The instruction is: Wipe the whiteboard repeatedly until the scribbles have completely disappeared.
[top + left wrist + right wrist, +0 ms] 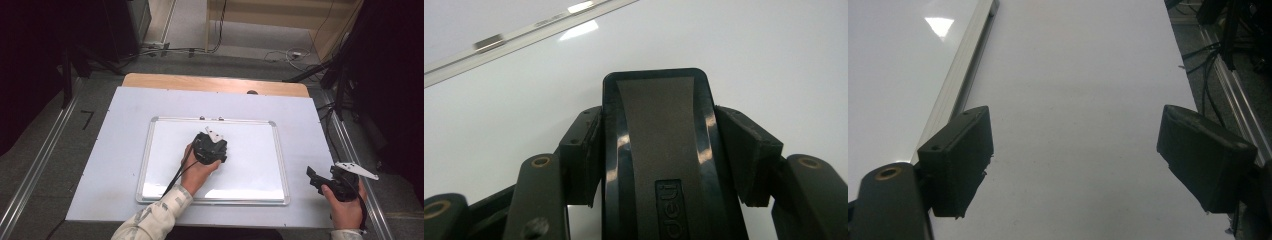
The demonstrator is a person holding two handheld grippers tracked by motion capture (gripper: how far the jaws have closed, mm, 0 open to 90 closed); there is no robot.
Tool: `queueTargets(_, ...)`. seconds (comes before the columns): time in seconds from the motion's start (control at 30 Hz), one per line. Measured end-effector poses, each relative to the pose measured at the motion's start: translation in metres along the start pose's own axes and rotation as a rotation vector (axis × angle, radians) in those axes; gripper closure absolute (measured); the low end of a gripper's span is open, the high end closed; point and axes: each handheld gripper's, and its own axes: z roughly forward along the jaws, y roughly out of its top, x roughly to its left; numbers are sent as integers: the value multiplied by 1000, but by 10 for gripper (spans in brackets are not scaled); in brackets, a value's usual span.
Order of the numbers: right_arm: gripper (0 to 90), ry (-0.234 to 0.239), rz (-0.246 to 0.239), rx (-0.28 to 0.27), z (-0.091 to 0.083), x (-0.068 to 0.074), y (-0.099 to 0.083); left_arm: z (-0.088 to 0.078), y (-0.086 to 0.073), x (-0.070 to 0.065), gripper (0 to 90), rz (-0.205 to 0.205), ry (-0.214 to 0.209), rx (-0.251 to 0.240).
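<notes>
pointing up-board, eraser [659,150] between jaws

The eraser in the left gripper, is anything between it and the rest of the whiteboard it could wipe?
Nothing visible. The left gripper holds the eraser over the whiteboard, whose white surface is bare. The right gripper is open beside the board's right frame.
</notes>
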Motion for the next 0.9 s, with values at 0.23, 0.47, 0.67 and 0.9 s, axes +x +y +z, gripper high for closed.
queueTargets(0.23,134,-4,0,0,-1,1,0,-7,-8,31,402,-32,20,-4)
queueTargets(0.47,134,-3,2,1,0,1,0,-10,-10,44,403,-46,46,-2)
queueTargets(0.67,134,-6,0,4,0,2,0,-7,-7,30,404,-34,38,-8)
queueTargets(0.9,134,-5,1,2,0,2,0,2,1,8,404,-10,20,-5)
